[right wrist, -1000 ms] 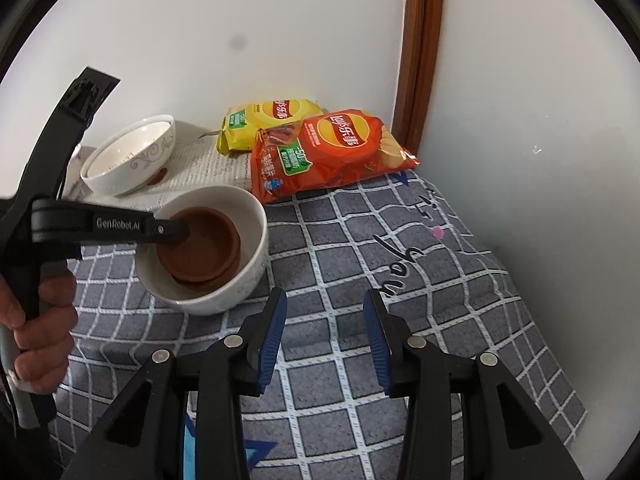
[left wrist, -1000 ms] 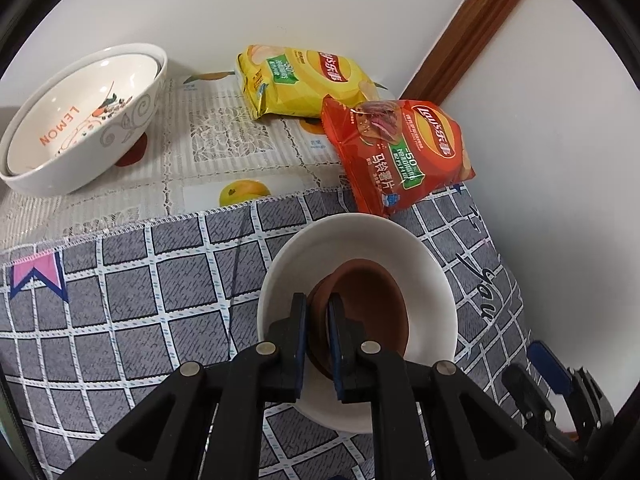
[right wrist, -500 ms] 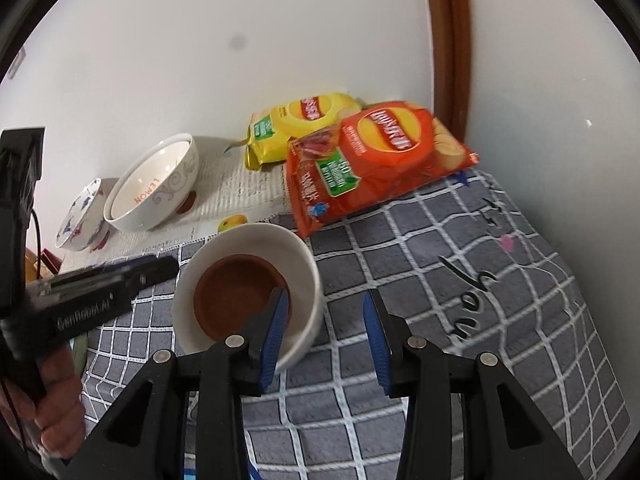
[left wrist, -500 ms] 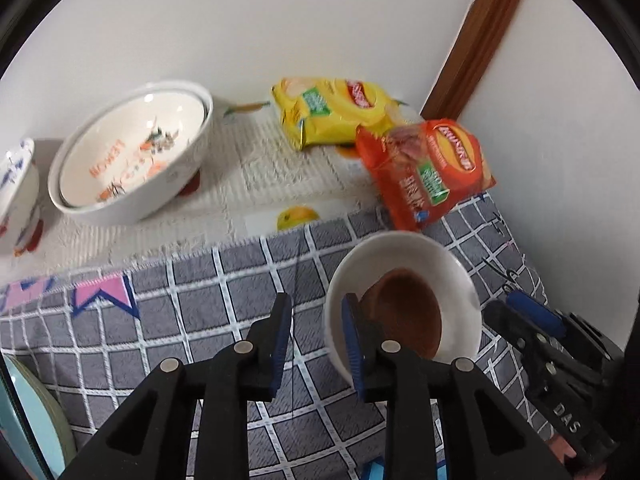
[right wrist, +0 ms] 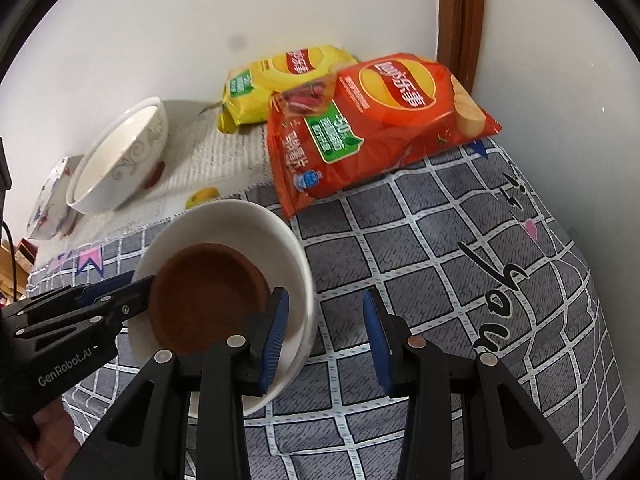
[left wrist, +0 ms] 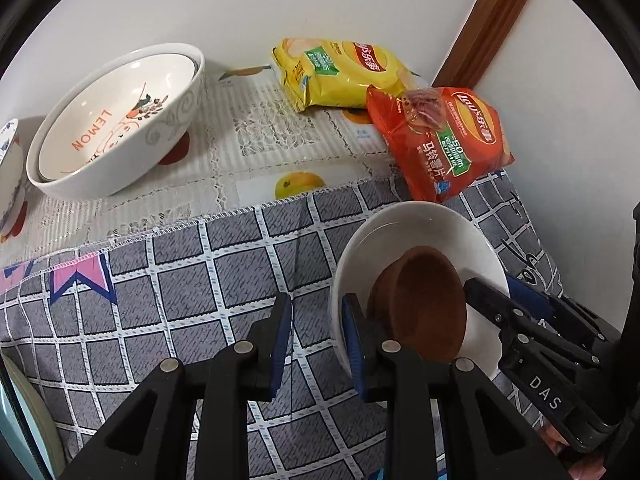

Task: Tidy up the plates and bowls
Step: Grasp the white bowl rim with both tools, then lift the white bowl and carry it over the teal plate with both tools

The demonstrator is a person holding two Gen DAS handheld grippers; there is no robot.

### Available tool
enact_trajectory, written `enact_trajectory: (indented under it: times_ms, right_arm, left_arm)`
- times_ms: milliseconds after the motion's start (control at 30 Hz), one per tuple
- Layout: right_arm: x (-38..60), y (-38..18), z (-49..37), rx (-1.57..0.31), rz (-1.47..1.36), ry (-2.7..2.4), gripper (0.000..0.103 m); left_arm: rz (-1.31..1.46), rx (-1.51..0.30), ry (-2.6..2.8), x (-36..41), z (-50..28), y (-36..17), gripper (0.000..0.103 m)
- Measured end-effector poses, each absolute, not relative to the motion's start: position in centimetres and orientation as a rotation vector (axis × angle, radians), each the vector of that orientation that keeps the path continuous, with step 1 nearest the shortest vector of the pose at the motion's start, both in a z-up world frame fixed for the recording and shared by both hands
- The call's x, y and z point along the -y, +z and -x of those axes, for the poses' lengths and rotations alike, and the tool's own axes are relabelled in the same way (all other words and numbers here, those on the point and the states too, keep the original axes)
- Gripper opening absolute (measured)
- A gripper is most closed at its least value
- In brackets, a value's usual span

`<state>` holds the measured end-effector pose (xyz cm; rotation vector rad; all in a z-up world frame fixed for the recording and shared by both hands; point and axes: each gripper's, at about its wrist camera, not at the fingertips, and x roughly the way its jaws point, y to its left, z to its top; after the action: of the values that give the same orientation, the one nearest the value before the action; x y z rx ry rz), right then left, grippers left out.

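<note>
A white bowl (left wrist: 416, 228) (right wrist: 240, 220) sits on the grey checked cloth with a brown dish (left wrist: 428, 304) (right wrist: 204, 296) nested inside it. My left gripper (left wrist: 316, 336) is open, its jaws straddling the bowl's left rim: the right finger is inside by the brown dish, the left finger outside. My right gripper (right wrist: 324, 336) is open, its jaws straddling the bowl's right rim. Each gripper shows in the other's view, the right one (left wrist: 520, 332) and the left one (right wrist: 92, 300).
A large white "LEMON" bowl (left wrist: 116, 120) (right wrist: 120, 156) holds a second bowl, with a patterned bowl (right wrist: 52, 200) to its left. Yellow (left wrist: 340, 72) and red (left wrist: 444, 140) chip bags lie against the back wall. A pale plate edge (left wrist: 28, 412) shows at lower left.
My left gripper let go of the brown dish, opened and shifted to the bowl's left rim. My right gripper moved in to the bowl's right rim.
</note>
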<state>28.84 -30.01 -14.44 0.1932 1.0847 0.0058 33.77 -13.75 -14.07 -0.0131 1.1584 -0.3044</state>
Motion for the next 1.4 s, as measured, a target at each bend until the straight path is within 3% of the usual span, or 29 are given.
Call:
enact_trajectory:
  times_ms: [1100, 1267, 1333, 1400]
  right_arm:
    - [29.9, -16.2, -30.1, -1.111, -0.164, 0.038, 0.039]
    - [29.8, -16.3, -30.5, -1.112, -0.156, 0.041, 0.03]
    - [29.7, -16.4, -30.6, -1.117, -0.165, 0.055, 0.017]
    - [29.4, -16.5, -30.6, -1.113, -0.18, 0.072, 0.009]
  left_arm:
    - [-0.025, -1.179, -0.278, 14.8, -33.7, -15.4, 0.023]
    - [-0.025, -1.198, -0.298, 15.3, -33.8, -16.0, 0.021]
    - [-0.006, -1.192, -0.313, 15.4, -33.7, -15.9, 0.016]
    - [-0.009, -1.185, -0.31, 15.5, -33.7, -15.9, 0.016]
